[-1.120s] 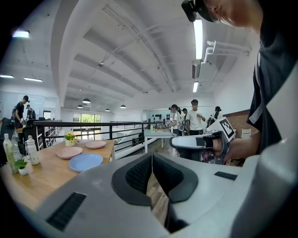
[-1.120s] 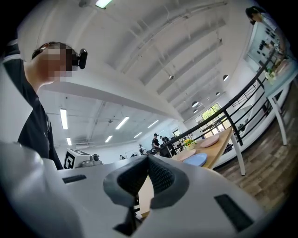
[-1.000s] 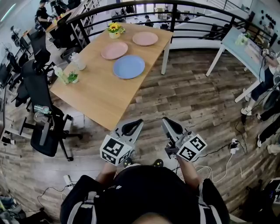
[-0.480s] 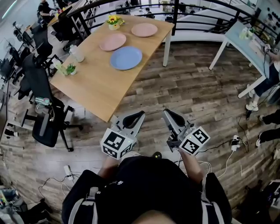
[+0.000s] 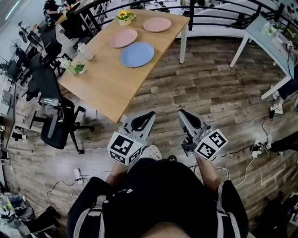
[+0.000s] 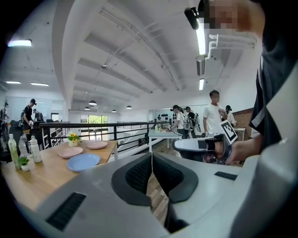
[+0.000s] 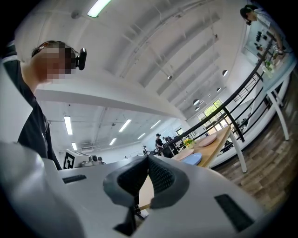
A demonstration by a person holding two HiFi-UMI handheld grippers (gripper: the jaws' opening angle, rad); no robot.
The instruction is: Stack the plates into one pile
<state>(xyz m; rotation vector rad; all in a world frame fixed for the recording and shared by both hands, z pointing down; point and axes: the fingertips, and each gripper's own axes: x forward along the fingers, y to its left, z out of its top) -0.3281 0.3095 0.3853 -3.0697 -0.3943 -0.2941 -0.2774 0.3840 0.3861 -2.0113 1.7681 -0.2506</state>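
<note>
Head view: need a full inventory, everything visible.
Wooden table: 1, light wood, upper left, ahead of the person.
Blue plate: 1, blue, on the table, nearest of the three plates.
Middle pink plate: 1, pink, on the table beyond the blue plate.
Far pink plate: 1, pink, near the table's far corner.
Flower pot: 1, yellow blooms, far table edge.
Small plant: 1, green, left table edge.
Nearest office chair: 1, black, left of the table.
Railing: 1, black, behind the table.
Left gripper: 1, grey, jaws together, empty.
Right gripper: 1, grey, jaws together, empty.
</note>
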